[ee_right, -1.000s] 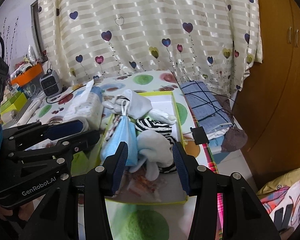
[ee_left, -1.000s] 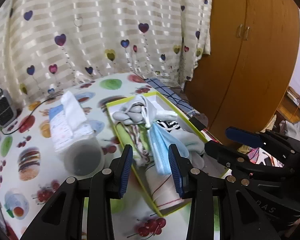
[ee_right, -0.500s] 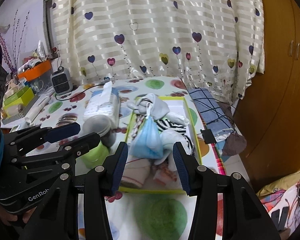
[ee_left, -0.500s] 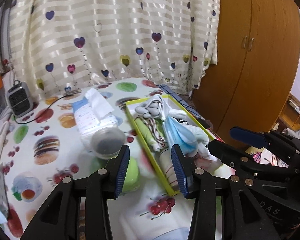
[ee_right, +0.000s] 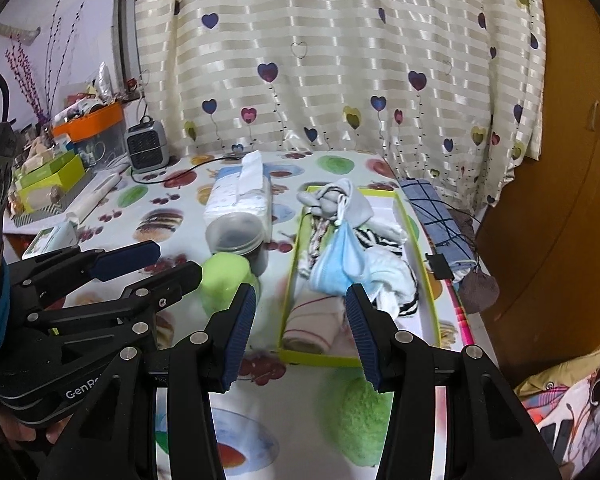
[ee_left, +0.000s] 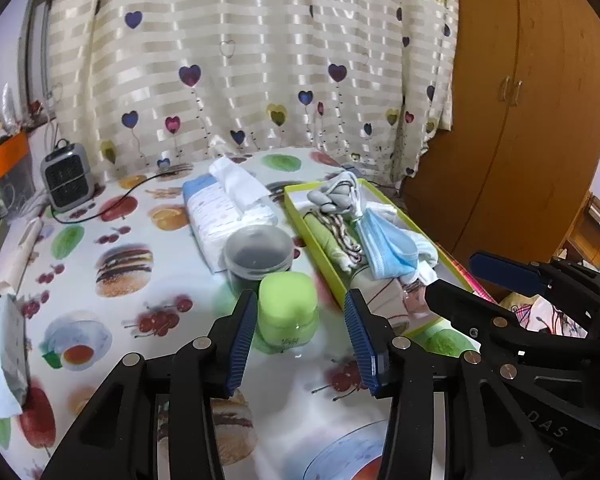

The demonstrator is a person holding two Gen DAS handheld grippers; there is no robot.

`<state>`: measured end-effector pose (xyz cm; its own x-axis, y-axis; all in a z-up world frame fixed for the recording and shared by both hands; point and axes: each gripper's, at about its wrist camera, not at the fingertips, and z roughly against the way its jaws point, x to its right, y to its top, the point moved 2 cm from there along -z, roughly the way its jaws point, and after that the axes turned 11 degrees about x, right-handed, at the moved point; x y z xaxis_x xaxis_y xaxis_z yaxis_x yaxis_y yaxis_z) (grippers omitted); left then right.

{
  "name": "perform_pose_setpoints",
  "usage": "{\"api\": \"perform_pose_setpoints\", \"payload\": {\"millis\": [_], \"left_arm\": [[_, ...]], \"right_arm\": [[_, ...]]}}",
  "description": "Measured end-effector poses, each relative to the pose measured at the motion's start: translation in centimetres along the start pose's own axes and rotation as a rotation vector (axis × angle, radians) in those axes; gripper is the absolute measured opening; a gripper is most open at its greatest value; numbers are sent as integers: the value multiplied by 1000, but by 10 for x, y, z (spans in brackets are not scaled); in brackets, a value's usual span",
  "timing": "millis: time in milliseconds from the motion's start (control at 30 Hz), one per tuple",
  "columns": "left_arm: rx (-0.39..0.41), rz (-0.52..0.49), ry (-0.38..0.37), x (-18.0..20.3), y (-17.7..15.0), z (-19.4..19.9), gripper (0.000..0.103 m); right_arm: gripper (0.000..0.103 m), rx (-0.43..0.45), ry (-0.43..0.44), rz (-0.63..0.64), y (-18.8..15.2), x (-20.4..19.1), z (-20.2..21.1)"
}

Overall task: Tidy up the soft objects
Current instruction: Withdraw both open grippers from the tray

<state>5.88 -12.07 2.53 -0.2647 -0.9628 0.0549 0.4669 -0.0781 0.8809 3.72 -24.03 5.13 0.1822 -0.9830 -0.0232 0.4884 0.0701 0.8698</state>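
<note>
A yellow-green tray (ee_left: 316,240) (ee_right: 291,272) on the fruit-print table holds a pile of soft things. A light blue face mask (ee_left: 384,248) (ee_right: 336,266) lies on top. Around it are a grey cloth (ee_left: 336,200) (ee_right: 332,200), white socks (ee_right: 392,272) and a rolled white cloth (ee_right: 312,322). My left gripper (ee_left: 299,308) (ee_right: 172,262) hangs over the table left of the tray, its jaws opening with nothing between them. My right gripper (ee_right: 301,304) (ee_left: 460,280) stands open and empty before the tray's near end.
A green-lidded jar (ee_left: 288,304) (ee_right: 226,280) stands just beyond the left fingertips, with a clear lidded tub (ee_left: 258,252) and a tissue pack (ee_left: 220,216) behind it. A small heater (ee_left: 66,176) sits far left, a blue checked cloth (ee_right: 436,216) right of the tray. A wooden wardrobe (ee_left: 520,120) stands on the right.
Both grippers have drawn back from the tray, so more of the table shows. The left jaws have spread wider. The mask stays in the tray.
</note>
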Motion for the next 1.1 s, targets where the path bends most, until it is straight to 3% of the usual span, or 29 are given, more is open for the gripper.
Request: {"api": "perform_pose_setpoints", "payload": {"millis": [533,700,1100], "left_arm": [[1,-19,60,-4,-12,4,45],[-5,12,25,-3,-13,5,44],[-13,8,31,0,-15,4,44]], "right_arm": [[48,-11,24,-7,-10,-10,-1],[48,-7,23,-15,-11,-9,-1],[48,-11,20,-19,-13,-7,0]]}}
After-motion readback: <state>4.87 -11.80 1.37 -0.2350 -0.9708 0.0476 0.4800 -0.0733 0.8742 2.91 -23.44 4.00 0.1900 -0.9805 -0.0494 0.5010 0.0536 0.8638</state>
